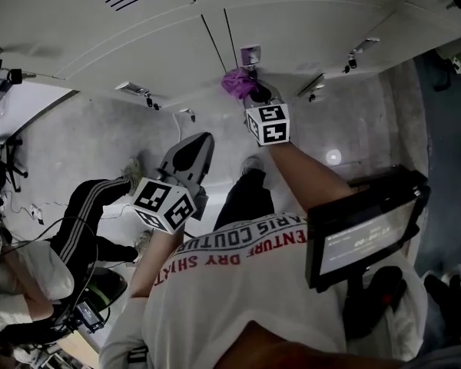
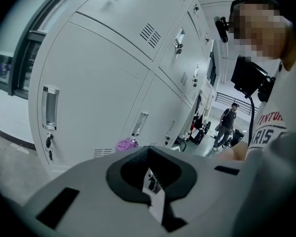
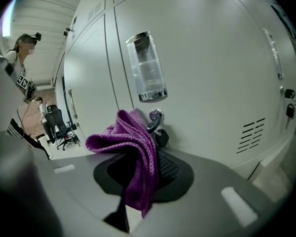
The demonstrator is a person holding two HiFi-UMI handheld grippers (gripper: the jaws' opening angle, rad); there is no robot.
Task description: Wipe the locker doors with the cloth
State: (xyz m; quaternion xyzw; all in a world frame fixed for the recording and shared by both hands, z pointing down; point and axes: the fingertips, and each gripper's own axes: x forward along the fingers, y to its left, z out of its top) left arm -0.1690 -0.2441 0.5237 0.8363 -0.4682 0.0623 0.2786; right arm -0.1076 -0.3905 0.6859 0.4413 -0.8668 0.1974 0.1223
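right claw has the purple cloth up at a locker door, left claw empty

the right claw (image 3: 138,179) is clamped on a purple cloth (image 3: 130,144). its jaws are closed on the fabric, which bunches up out of the top of the claw, with a tail hanging down on the camera side. the front of the bunch sits right at the locker door (image 3: 212,83) ahead of the tips. it looks like it's touching, but i can't tell for sure from these angles.

just past the claw tips, right beside the cloth on its right, a key (image 3: 155,117) sticks out of the lock. straight above that is a clear recessed handle (image 3: 145,68). lower down, off to the claw's right, there are vent slots (image 3: 254,132) in the same door. way off to the claw's left an office chair (image 3: 56,125) stands on the floor.

the left claw (image 2: 150,174) is closed with nothing in it, jaws drawn together with only a thin sliver of light between them. it's back from the lockers and well apart from the right claw. from its own view the cloth is a small purple blob ahead of the tips, low on a door.

in the head view a seated person (image 1: 92,206) in striped trousers is to the left claw's left. a standing person (image 2: 228,125) is far off to its right, down the locker row.
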